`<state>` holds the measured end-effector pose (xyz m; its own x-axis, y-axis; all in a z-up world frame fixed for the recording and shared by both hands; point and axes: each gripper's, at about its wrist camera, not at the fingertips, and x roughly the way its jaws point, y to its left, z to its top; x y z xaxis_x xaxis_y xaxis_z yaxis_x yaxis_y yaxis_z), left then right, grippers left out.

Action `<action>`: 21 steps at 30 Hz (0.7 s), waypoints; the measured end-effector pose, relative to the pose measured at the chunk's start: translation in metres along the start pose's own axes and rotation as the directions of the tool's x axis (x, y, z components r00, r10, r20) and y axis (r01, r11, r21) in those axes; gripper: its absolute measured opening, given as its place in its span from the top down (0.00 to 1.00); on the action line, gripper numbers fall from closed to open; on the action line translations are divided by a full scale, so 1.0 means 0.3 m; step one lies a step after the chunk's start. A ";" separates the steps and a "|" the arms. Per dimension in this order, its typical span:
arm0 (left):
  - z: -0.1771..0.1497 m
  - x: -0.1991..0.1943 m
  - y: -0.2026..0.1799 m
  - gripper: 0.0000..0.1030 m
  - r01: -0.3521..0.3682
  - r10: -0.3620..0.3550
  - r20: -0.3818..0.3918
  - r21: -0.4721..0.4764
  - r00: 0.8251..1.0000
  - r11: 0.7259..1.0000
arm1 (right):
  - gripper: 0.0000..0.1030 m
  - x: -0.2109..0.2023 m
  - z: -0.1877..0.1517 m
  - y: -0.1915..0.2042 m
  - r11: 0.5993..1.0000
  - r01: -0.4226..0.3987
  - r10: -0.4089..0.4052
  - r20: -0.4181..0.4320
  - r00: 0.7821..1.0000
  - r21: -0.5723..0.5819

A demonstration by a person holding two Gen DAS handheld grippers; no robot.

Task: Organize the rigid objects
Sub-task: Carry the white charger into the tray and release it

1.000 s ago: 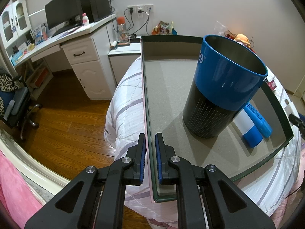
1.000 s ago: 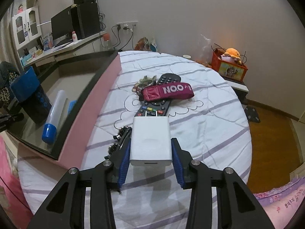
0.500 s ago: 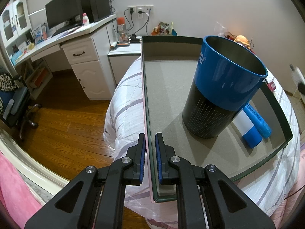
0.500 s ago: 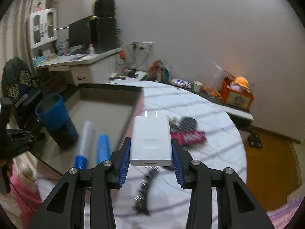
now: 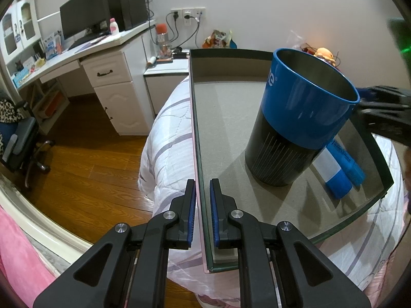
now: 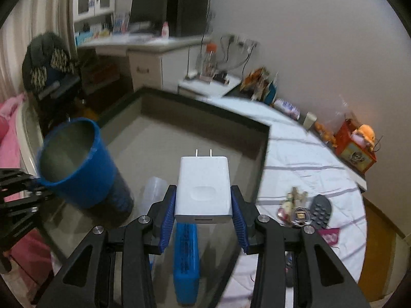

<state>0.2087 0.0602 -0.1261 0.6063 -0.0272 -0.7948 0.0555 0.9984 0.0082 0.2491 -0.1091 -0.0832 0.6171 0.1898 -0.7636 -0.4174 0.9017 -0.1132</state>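
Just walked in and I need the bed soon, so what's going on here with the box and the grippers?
A person is sorting loose things into a shallow box on the bed. The left gripper is clamped on the box's side wall. The right gripper holds a white charger above the box, prongs forward. A blue cup stands inside, with two tubes lying beside it. A remote and other small items are out on the bedspread.

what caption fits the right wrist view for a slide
Right gripper carries a white charger over the tray.
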 end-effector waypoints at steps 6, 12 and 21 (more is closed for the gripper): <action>0.014 0.004 -0.007 0.91 0.002 -0.002 0.003 0.005 1.000 1.000 | 0.60 0.114 0.006 0.018 0.999 0.019 -0.023 -0.105 0.994 -0.045; 0.019 -0.001 -0.011 0.90 0.001 -0.001 0.004 0.010 1.000 1.000 | 0.60 0.126 0.015 0.005 0.998 0.032 -0.039 -0.134 0.990 -0.051; 0.022 -0.005 -0.013 0.90 -0.001 0.001 0.003 0.010 1.000 1.000 | 0.60 0.152 0.023 -0.003 0.998 0.020 -0.028 -0.159 0.987 -0.055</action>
<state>0.2127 0.0561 -0.1209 0.6090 -0.0265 -0.7927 0.0630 0.9979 0.0150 0.2822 -0.0985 -0.1134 0.5145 0.1000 -0.8516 -0.4416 0.8823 -0.1632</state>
